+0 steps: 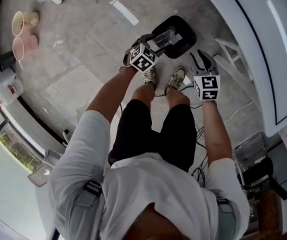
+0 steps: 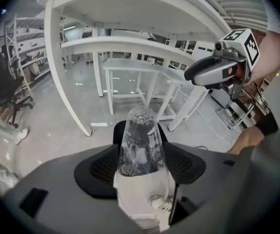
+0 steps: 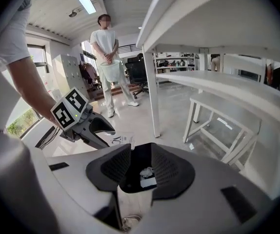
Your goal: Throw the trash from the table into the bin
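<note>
Firmly, the left hand-held gripper [image 2: 140,148] clasped a clear plastic bottle [image 2: 141,128] over the black oval bin [image 1: 186,37]; the right hand-held gripper [image 3: 141,155] gaped empty.

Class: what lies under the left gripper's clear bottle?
A black bin on the floor. The clear bottle and left gripper cover part of its mouth; its contents cannot be seen.

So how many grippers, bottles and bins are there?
Grippers: 2, the left gripper and the right gripper
Clear bottle, held in the left gripper: 1
Black bin on the floor: 1
Total: 4
</note>
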Available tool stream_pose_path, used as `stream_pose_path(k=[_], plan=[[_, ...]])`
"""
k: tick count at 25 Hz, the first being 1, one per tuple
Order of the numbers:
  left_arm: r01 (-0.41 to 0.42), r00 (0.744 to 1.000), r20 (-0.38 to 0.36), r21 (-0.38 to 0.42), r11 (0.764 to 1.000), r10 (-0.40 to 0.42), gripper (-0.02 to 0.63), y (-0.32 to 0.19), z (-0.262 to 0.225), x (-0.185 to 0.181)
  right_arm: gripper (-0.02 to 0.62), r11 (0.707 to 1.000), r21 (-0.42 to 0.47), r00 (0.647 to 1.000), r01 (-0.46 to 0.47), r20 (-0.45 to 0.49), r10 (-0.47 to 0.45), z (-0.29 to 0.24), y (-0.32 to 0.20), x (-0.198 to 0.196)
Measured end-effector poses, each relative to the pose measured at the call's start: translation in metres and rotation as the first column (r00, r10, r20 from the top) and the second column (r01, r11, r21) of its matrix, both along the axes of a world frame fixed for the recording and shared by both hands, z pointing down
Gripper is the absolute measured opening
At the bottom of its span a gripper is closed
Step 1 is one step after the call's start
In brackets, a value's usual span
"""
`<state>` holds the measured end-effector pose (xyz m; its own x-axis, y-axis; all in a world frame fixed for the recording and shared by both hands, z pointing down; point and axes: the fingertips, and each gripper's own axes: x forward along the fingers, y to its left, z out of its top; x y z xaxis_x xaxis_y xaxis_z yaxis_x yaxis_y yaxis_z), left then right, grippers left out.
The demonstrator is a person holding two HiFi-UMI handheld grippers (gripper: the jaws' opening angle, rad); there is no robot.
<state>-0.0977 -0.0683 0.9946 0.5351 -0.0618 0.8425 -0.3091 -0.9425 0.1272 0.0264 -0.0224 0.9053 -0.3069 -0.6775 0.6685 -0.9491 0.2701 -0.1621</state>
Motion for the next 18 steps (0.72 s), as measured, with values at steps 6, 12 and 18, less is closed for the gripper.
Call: stream_pose_path(k=[6,12,18], plan=[[-0.063,0.995,0.078,-0.011,0.998,0.064,0.307,-0.002,0.093,0.012,0.135,1.000,-0.025,1.000,-0.003,0.001,0.003,0.083,-0.005,0.006],[-0.107,0.989,0.099,-0.018,0.994,0.108,0.307,0.004,0.135,0.017,0.136,0.999,-0.036,1.000,-0.017,0.012,0.018,0.120,-0.004,0.007],[-0.087,0.994,0.061,0.003,0.996,0.086,0.307,-0.005,0.124,0.019,0.135,0.999,-0.042,0.999,-0.031,0.021,0.032,0.119,-0.003,0.010]])
